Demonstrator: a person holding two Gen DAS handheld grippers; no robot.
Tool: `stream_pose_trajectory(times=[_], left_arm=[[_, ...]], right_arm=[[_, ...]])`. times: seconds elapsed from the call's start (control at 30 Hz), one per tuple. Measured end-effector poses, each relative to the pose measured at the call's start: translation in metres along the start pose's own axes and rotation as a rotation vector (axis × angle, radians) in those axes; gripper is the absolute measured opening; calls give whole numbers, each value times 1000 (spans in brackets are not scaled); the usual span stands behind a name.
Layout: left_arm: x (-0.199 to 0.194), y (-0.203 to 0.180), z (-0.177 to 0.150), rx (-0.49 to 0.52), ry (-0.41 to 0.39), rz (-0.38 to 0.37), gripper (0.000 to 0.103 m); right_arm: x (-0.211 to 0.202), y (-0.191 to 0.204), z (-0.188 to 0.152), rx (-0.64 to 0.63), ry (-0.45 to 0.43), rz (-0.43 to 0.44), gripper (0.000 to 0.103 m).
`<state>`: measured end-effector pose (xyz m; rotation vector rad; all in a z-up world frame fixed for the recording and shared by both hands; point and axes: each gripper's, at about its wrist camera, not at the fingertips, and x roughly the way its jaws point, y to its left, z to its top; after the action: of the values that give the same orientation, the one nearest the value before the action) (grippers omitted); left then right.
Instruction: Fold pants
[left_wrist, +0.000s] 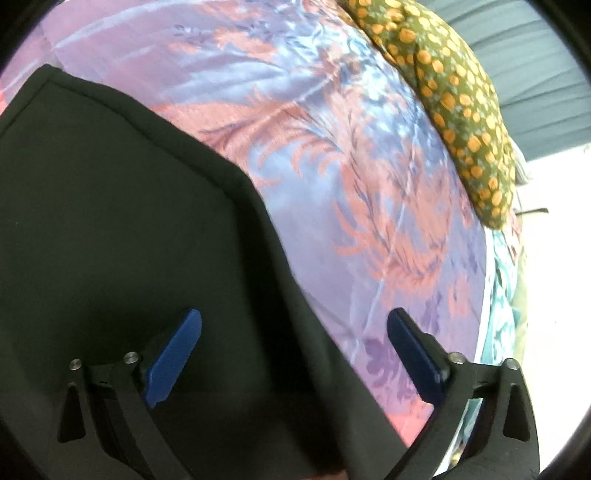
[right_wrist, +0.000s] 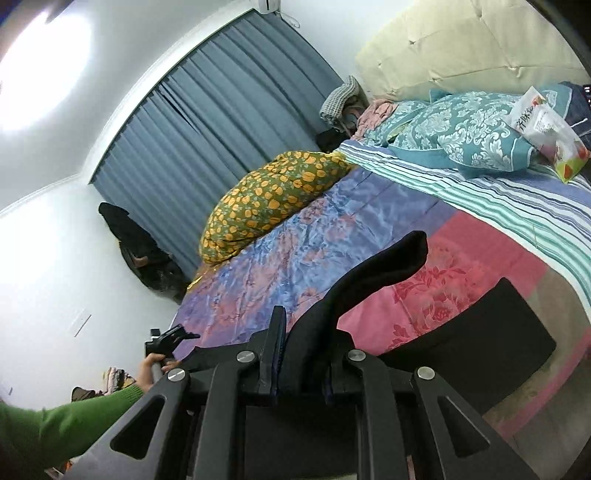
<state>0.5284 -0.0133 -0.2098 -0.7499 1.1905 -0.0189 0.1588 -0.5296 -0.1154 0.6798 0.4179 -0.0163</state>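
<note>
The black pants (left_wrist: 110, 206) lie spread on a floral pink and lilac bedspread (left_wrist: 332, 166). My left gripper (left_wrist: 293, 325) is open, its blue pads (left_wrist: 173, 354) hovering over the pants' right edge, holding nothing. In the right wrist view, my right gripper (right_wrist: 303, 354) is shut on a bunched fold of the black pants (right_wrist: 373, 273), lifted above the bed, while the rest of the pants (right_wrist: 480, 332) lies flat to the right. The left gripper (right_wrist: 168, 338) also shows there, held by a hand in a green sleeve.
A green pillow with orange dots (right_wrist: 273, 195) lies at the bed's far side by the blue curtain (right_wrist: 221, 118). Teal patterned pillows (right_wrist: 461, 133), a striped sheet (right_wrist: 498, 199), a plastic bag (right_wrist: 546, 129) and a cream headboard (right_wrist: 461, 44) are at the right.
</note>
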Motion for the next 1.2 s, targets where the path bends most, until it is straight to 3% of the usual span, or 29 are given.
stream_pose_trajectory(times=[0.03,0.07,0.1,0.17,0.33,0.4,0.47,0.53,0.6,0.67,0.7,0.77,0.83,0.97,1.03,1.13,1.2], left_arm=[[0,2,1,1,-1,7,42],[0,6,0,3,20,7,18],[-2,10,-1,-2,32,-15,5],[-22,12,-7,16,-16,-40,5],[-133,-8,-55,253,-201,-64,5],[-188,5,-100,326,-292,-53,6],[-212,35,-146,326,-311,-30,8],[-208,66,-183,307,-261,15,8],[-180,102,-221,283,-159,90,7],[-156,129,-239,208,-78,110,6],[-152,134,-242,187,-68,105,6],[-150,138,-241,173,-69,98,6],[-153,131,-239,210,-94,105,6],[-161,124,-230,223,-124,91,5],[-161,120,-230,232,-138,79,5],[-165,109,-244,311,-151,89,5],[-158,109,-253,334,-125,108,5]], right_arm=[[-1,-2,1,7,7,2,17],[-2,-6,1,14,14,-3,17],[0,-10,1,20,25,-14,17],[8,-24,-1,27,50,-56,17],[41,-61,13,48,100,-99,16],[43,-68,24,70,95,-82,16],[44,-73,31,56,102,-101,15],[47,-83,31,34,131,-160,15],[54,-99,24,27,179,-249,15],[63,-121,8,34,251,-351,15],[66,-134,-1,61,292,-395,15],[64,-149,-5,146,311,-402,15],[61,-156,-6,158,324,-439,15],[56,-167,-7,192,340,-434,15],[54,-157,1,122,329,-421,15],[51,-134,13,-97,316,-429,15],[56,-132,12,-185,356,-482,15]])
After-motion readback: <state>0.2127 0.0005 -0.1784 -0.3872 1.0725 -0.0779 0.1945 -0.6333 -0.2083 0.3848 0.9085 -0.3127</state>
